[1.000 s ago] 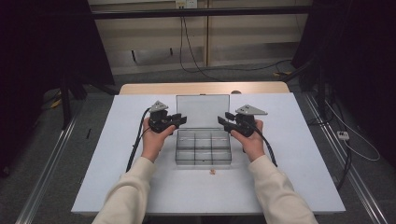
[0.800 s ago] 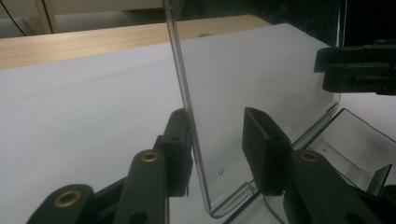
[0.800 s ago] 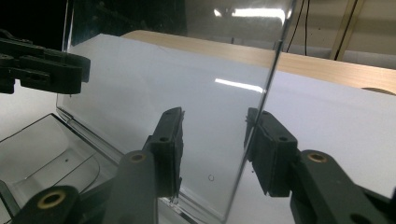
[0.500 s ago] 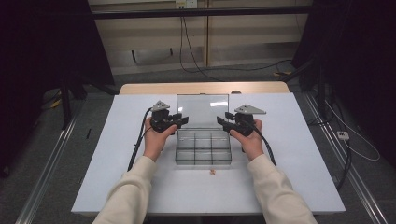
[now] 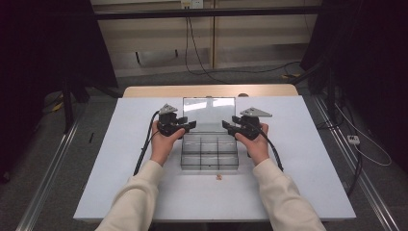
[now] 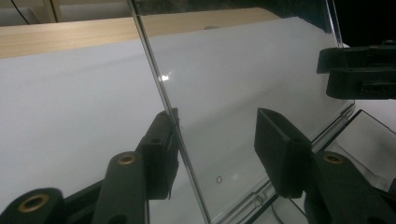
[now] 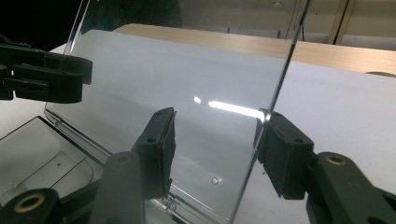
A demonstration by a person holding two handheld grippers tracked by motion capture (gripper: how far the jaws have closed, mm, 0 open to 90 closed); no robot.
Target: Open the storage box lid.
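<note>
A clear plastic compartment box lies mid-table with its transparent lid standing up at the back. My left gripper is at the lid's left edge and my right gripper at its right edge. In the left gripper view the lid passes between my left gripper's jaws, close to one pad and well apart from the other. The right gripper view shows the lid the same way inside my right gripper. Both sets of jaws have just been opening and neither clamps the lid.
A small tan piece lies on the white tabletop just in front of the box. A wooden strip runs along the table's far edge. Cables trail from both grippers toward the near side.
Both grippers' jaws have spread wider around the lid's edges. The hands have stayed almost where they were, and the lid still stands raised.
</note>
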